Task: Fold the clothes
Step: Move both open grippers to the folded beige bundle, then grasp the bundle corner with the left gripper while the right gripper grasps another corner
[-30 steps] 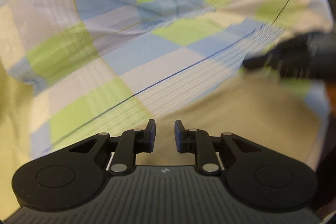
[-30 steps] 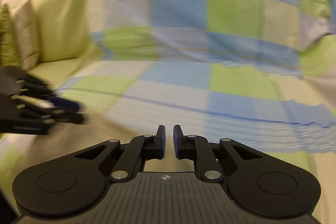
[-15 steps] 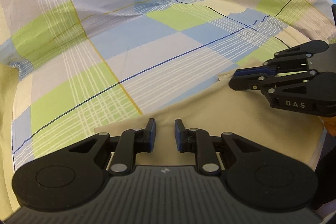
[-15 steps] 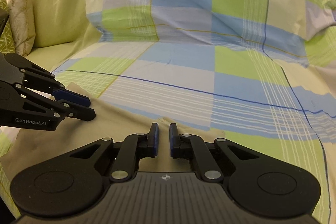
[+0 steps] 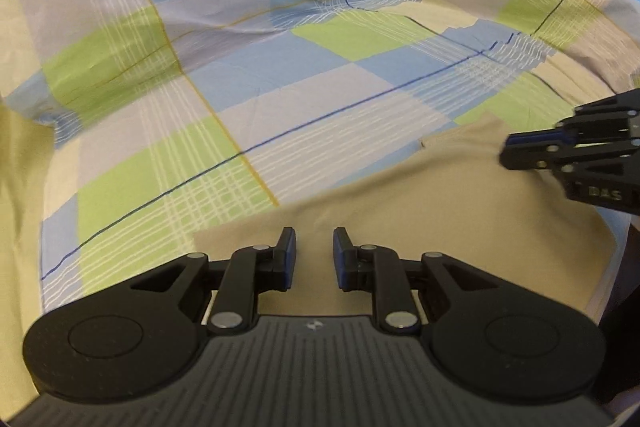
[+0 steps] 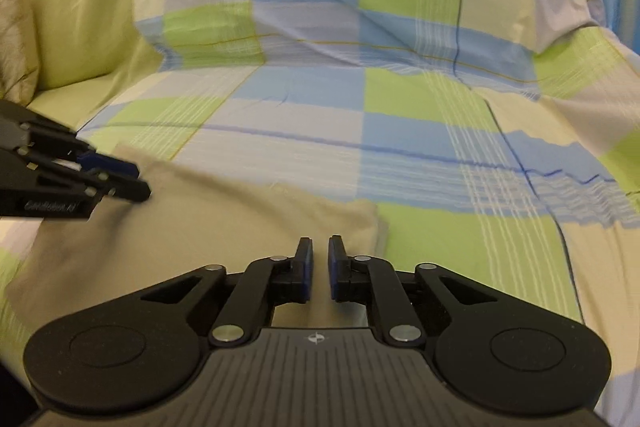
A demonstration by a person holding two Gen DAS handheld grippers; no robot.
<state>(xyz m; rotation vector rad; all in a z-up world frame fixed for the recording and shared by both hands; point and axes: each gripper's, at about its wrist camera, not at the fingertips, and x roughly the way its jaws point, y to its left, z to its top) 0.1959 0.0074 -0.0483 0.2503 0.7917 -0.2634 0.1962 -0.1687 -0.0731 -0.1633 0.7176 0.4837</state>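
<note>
In the lower middle of both views lies a plain tan cloth (image 5: 420,195), flat and smooth, spread on a checked sheet (image 5: 280,75) of blue, green and cream squares. In the left wrist view the left gripper (image 5: 314,247) has its fingers a little apart, holding nothing, with the cloth under and ahead of them. In the right wrist view the right gripper (image 6: 318,255) has its fingers close together with a thin gap, empty, above the cloth's right corner.

A sofa draped in a checked sheet (image 5: 304,131) carries 1 flat beige garment (image 5: 440,227) at its front edge.
</note>
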